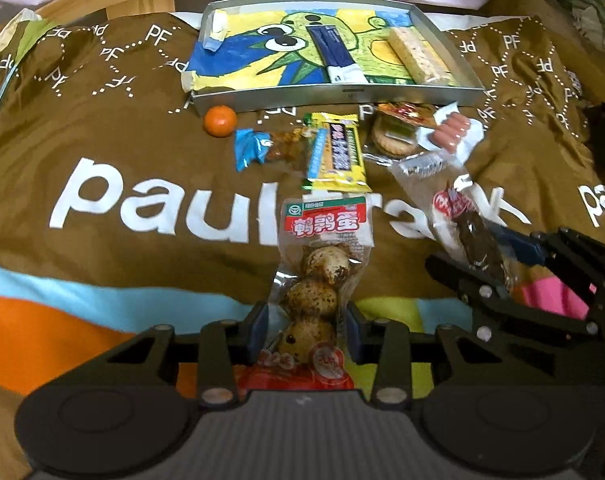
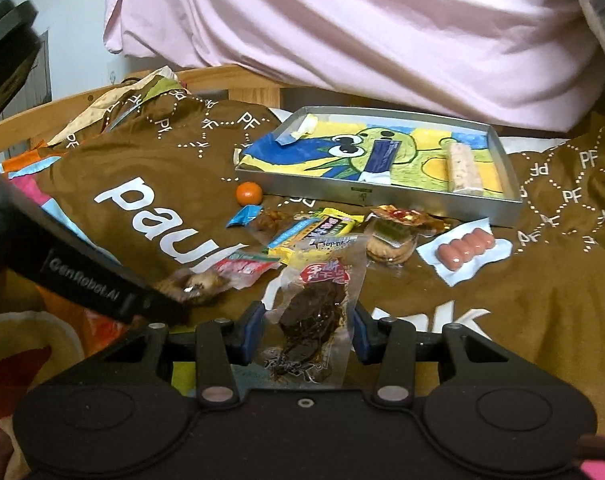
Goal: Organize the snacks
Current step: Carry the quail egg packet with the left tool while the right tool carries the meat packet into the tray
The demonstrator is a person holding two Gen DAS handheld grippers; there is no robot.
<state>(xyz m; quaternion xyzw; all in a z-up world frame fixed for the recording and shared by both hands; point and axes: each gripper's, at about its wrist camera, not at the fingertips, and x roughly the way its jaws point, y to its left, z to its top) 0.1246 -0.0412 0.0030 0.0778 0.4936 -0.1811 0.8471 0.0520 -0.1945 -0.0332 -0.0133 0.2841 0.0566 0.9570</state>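
Left tongs (image 1: 307, 322) clamp the quail-egg packet (image 1: 322, 276); right tongs (image 2: 308, 330) clamp the dark jerky packet (image 2: 316, 312), both apparently lifted for transfer. Metal tray (image 1: 334, 96), far centre, holds two bars. Remaining snacks lie just near of it on the brown cloth (image 1: 122, 140).

Both grippers were matte black, with angular linkage arms pinned by round silver screws, blue pads on the fingers (image 1: 259, 322) and two round discs at the base; the left gripper (image 2: 174, 300) bore grey "GenRobot.AI" lettering along its arm
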